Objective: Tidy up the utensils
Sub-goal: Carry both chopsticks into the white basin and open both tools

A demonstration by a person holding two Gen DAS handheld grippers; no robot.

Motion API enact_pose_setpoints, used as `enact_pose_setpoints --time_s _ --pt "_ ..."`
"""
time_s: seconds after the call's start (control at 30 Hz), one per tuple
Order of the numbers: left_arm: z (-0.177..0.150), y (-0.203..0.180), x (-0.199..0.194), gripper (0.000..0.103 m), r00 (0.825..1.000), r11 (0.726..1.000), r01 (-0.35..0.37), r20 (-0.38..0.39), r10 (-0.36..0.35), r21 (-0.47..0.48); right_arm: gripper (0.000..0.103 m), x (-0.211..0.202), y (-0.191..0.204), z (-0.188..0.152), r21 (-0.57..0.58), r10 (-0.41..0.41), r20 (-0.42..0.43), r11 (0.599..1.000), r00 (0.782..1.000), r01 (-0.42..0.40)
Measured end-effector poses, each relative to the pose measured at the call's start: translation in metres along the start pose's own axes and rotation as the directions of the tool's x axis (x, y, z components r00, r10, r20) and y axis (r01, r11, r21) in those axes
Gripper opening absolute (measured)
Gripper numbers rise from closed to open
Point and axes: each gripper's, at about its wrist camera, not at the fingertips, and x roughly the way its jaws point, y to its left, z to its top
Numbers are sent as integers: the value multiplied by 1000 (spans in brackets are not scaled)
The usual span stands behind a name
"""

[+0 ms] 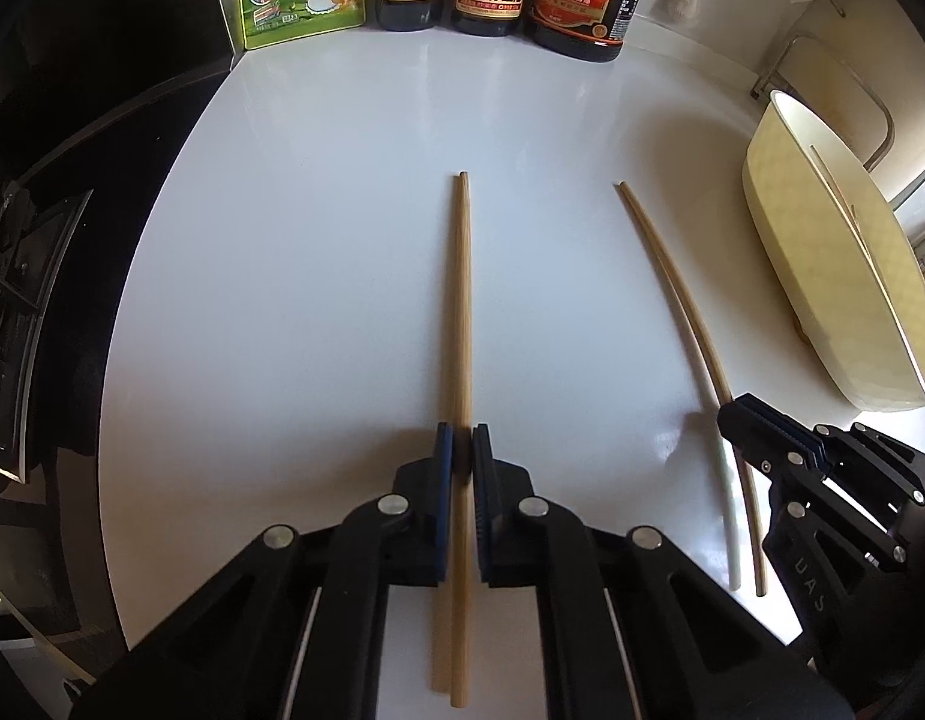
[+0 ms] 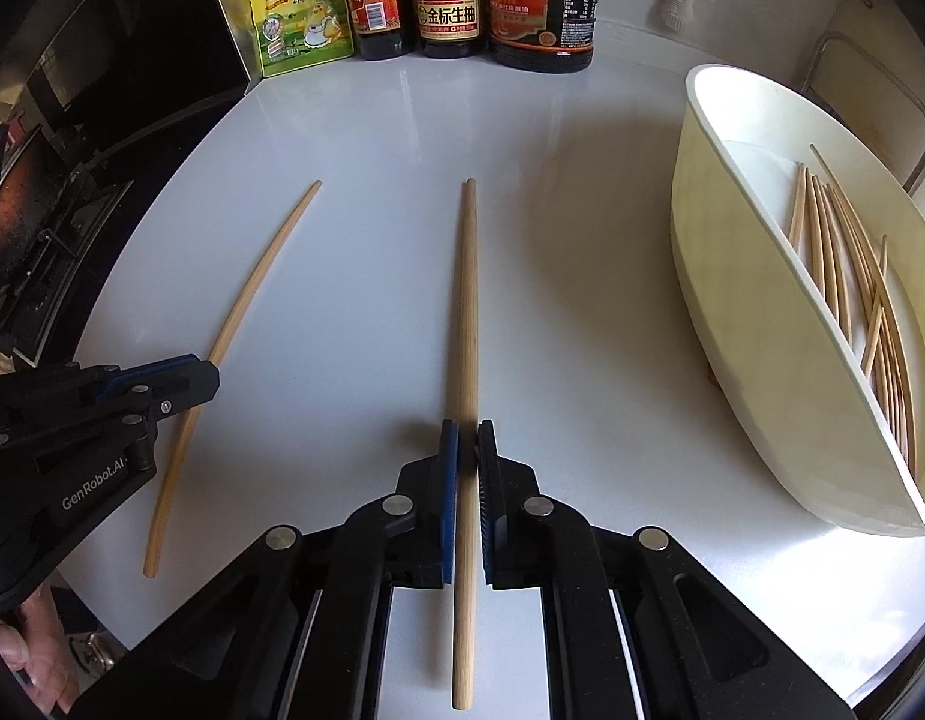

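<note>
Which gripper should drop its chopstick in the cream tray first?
Probably right. The right gripper holds its chopstick with the cream tray just to its right. The left gripper, also shut on a chopstick, sits farther from the tray, beyond the right one.

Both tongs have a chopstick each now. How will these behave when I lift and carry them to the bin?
Probably light and stiff: each chopstick is thin wood. The left tongs and right tongs grip well off its middle, so the long front end may droop or pivot. The shafts look round and smooth, so they would likely roll on the glossy counter if dropped short of the bin.
</note>
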Motion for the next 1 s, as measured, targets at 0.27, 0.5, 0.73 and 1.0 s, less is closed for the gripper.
enact_pose_setpoints --time_s 0.27,0.5,0.73,1.0 --pt "-4 6 -27 7 1000 1000 3 2 -3 14 6 -38 0 1 30 70 31 997 997 -70" --pt "20 -13 -71 7 997 998 19 79 -23 53 6 -90 -25 12 36 97 110 994 989 -101" --pt "71 -85 -98 7 979 983 73 174 -103 169 6 -127 -98 26 163 36 198 984 980 -69" --pt "113 -193 -80 7 960 927 180 148 -239 330 6 -129 -196 24 340 -83 190 940 978 14"
